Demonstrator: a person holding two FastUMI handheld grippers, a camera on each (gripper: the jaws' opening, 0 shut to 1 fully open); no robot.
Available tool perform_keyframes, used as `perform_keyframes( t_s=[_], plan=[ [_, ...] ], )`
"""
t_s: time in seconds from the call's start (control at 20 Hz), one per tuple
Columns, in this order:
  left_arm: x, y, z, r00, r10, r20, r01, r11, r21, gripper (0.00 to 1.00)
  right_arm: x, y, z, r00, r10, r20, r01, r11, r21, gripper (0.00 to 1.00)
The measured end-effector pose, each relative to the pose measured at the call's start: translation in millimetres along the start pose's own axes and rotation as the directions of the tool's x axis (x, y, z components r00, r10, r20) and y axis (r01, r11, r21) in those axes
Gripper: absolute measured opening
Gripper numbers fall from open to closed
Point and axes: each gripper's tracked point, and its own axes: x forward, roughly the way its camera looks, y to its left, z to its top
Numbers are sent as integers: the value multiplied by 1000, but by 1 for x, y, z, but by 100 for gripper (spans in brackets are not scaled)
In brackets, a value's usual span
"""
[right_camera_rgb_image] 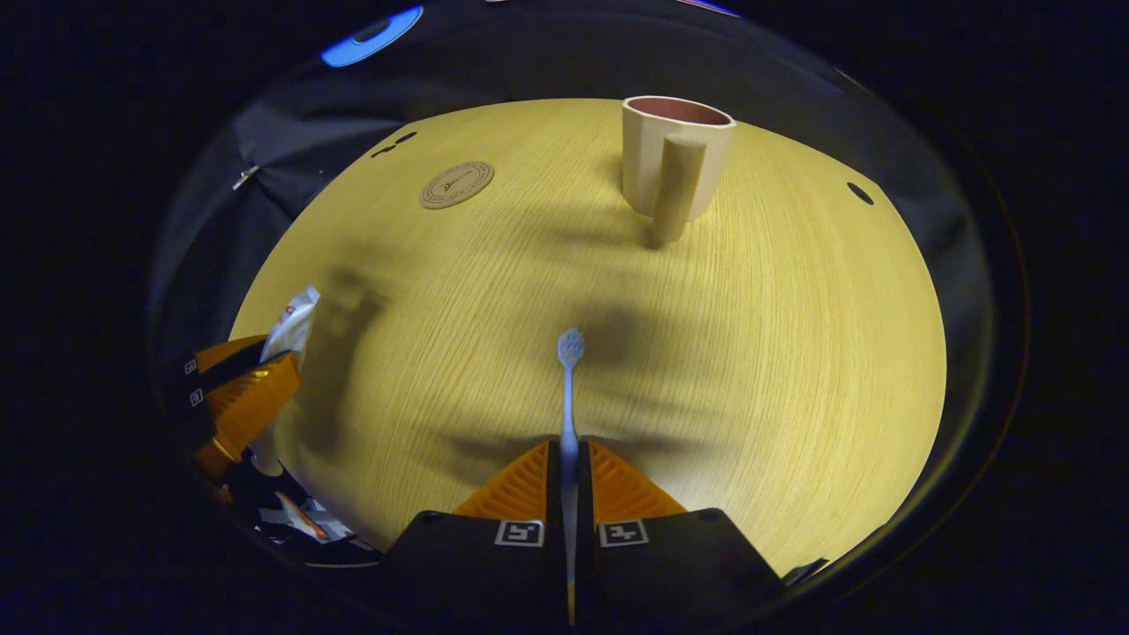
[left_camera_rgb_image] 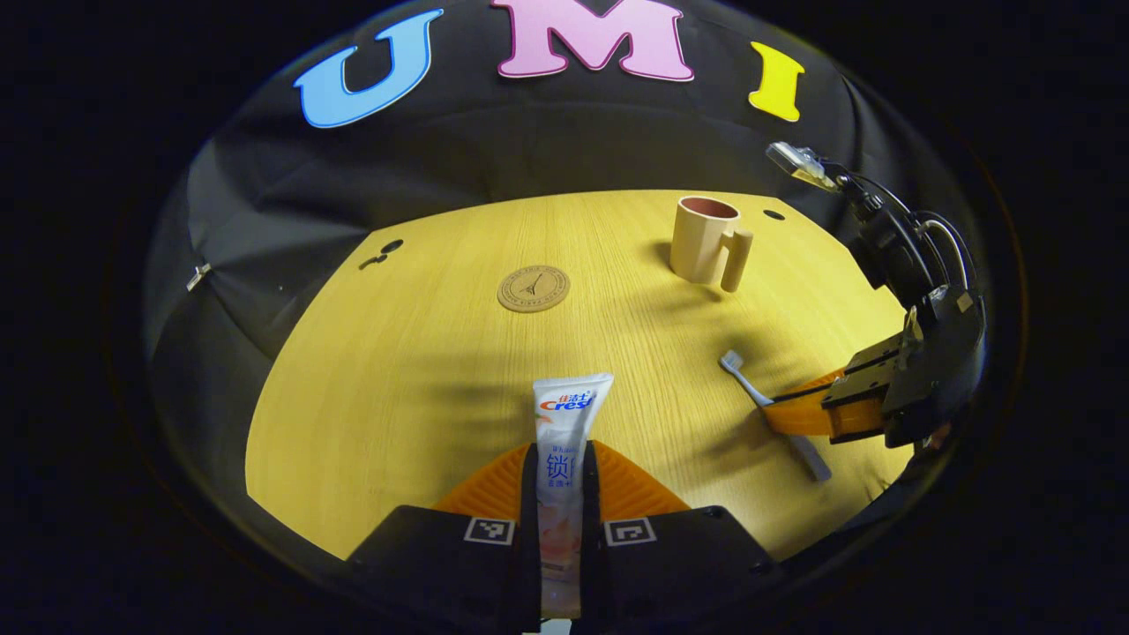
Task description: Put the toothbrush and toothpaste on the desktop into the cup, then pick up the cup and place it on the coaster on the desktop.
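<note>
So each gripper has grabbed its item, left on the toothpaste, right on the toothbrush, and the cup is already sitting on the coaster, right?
Not quite. In the left gripper view the cup stands on the bare desktop, apart from the coaster. The rest holds: left gripper on toothpaste, right gripper on toothbrush.

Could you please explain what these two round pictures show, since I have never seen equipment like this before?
There is no robot here: a person holds a two-finger grasping tool in each hand, and a fisheye camera rides on each tool, looking along its fingers.

In the left gripper view, the left tool is closed on a toothpaste tube. The right tool appears farther off at the right of that view, gripping a toothbrush.

The right gripper view looks along the right tool's own fingers, which clamp the toothbrush handle, its bristle head pointing forward.

On the wooden desktop stand a beige cup with a handle and, apart from it, a round coaster. The cup looks empty.
</note>
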Motion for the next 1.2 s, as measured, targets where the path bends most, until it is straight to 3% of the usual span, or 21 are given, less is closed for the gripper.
perform_keyframes(
  t_s=[0.15,0.3,0.5,0.6,0.8,0.85,0.9,1.1,1.2],
  plan=[
    [-4,-13,31,997,-14,77,11,1000,28,22,-13,-19,13,999,-1,54,3,999,-39,8],
    [-6,-33,70,985,-57,163,57,998,8,23,-33,-33,26,993,2,115,-1,1000,-7,8],
    [-20,-61,132,946,-121,300,131,991,-13,27,-55,-62,43,980,-49,193,49,999,4,8],
    [-21,-71,159,929,-143,342,152,988,0,22,-66,-74,48,977,-56,208,50,998,34,8],
    [-18,-92,227,875,-175,452,182,983,30,22,-83,-87,53,967,-50,250,22,993,114,8],
    [-14,-100,242,859,-190,475,197,980,37,27,-88,-91,56,964,-51,263,20,992,122,7],
    [-11,-105,258,847,-202,492,209,977,42,23,-89,-94,57,962,-54,267,20,992,127,8],
    [5,-121,302,791,-242,561,258,965,52,22,-96,-104,57,961,-56,272,11,986,166,8],
    [20,-132,318,764,-269,586,282,957,71,22,-102,-113,64,948,-72,310,8,979,203,7]
  ],
)
